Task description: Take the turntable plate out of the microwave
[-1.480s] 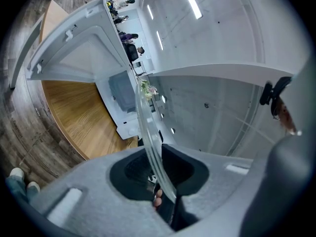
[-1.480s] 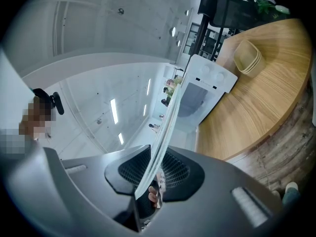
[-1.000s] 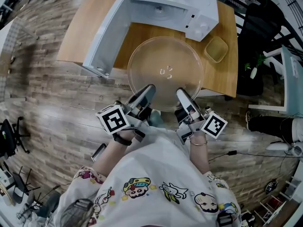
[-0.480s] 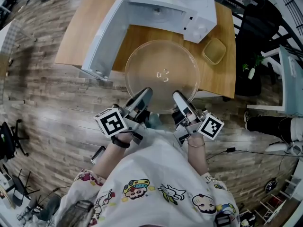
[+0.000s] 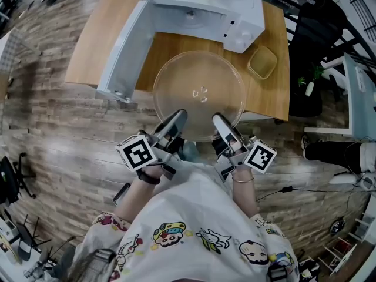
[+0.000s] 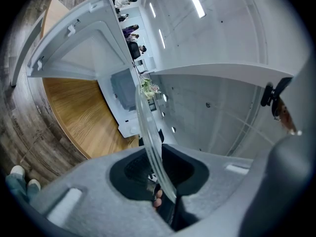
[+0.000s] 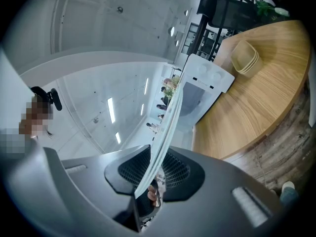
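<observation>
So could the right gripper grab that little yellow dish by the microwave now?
Probably not yet: the right gripper is busy clamping the rim of the glass plate. The yellow dish itself sits uncovered on the table.

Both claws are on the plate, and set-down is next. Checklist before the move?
1. Left claw clamped on turntable plate rim: ok.
2. Right claw clamped on the rim: ok.
3. Plate fully out of microwave: ok.
4. Plate apart from the open door: ok.
5. Plate apart from yellow container: ok.
6. Plate lifted off table or resting on it: cannot tell.
</observation>
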`<state>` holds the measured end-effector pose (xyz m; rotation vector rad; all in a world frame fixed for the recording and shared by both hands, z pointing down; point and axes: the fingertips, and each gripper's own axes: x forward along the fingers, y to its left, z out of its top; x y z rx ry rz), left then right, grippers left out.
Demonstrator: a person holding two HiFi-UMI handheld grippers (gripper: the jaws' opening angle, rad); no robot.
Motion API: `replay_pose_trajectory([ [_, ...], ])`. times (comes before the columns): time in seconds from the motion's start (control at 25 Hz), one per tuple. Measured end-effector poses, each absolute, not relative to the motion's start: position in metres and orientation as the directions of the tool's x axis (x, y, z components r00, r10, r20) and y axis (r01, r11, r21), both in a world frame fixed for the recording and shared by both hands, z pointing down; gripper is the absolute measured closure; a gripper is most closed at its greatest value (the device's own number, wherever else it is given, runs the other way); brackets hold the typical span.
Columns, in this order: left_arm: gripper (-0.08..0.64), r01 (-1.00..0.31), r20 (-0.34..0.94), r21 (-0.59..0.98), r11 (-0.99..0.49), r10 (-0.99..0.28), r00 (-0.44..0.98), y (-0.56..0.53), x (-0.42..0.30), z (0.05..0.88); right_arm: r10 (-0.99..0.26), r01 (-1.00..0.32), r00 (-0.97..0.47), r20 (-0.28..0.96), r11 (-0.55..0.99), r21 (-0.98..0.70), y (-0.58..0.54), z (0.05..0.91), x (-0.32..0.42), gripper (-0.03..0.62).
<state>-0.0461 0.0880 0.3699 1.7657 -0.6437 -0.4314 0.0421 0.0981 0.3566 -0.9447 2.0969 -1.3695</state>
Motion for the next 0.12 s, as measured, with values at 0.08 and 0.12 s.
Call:
replay_pose_trajectory([
  [0.08, 0.506, -0.206, 0.038, 0.958, -0.198, -0.624, 0.780, 0.0879, -0.0461, 0.3720, -0.751, -0.297, -0.660, -0.004, 0.267, -0.917, 0.0982, 0.3580, 0.0422, 0.511],
  [0.12, 0.505, -0.208, 0.037, 0.957, -0.204, -0.625, 0.780, 0.0876, -0.0460, 0.3726, -0.751, -0.299, -0.660, -0.002, 0.265, -0.917, 0.0983, 0.3588, 0.0423, 0.511],
])
